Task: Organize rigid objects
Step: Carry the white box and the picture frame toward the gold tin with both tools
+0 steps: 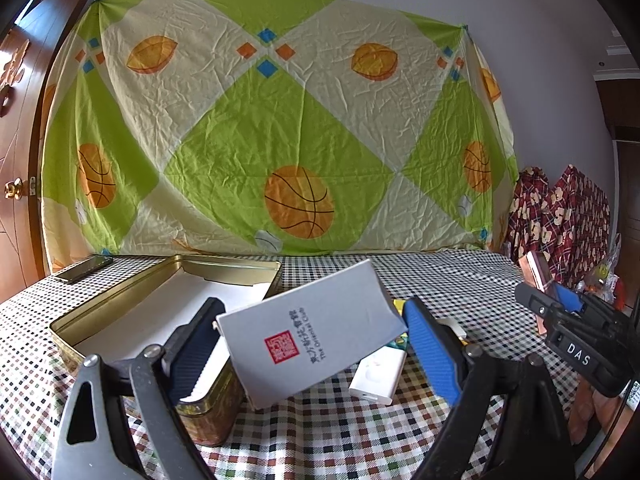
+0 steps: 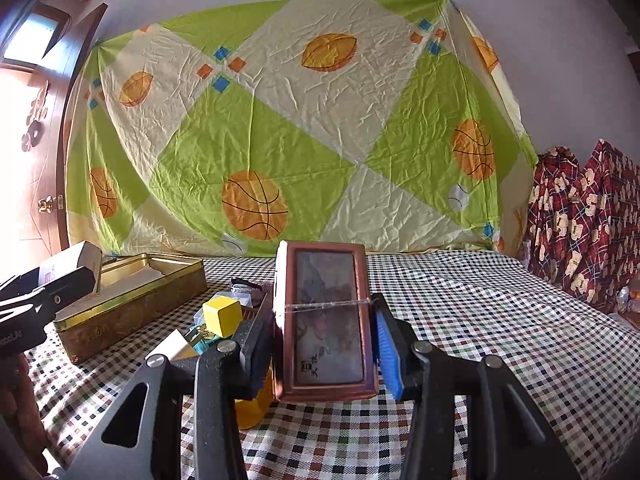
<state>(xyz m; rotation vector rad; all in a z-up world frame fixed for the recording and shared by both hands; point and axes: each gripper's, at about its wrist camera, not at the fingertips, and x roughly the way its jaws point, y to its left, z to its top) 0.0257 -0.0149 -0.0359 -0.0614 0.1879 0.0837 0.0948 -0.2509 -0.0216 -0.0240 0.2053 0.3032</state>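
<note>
At lower centre of the left wrist view, my left gripper pinches a grey booklet box between its pads, tilted, with one corner over the near end of the open gold tin. At lower centre of the right wrist view, my right gripper pinches a brown framed case upright, above the checked tablecloth.

Judged step: load the grey box into the tin. Procedure: level the box, align its long edge with the tin's long wall, lower until it seats on the white liner, then spread the jaws. Keep the right gripper well apart meanwhile. The yellow cube and white charger remain loose beside the tin.
</note>
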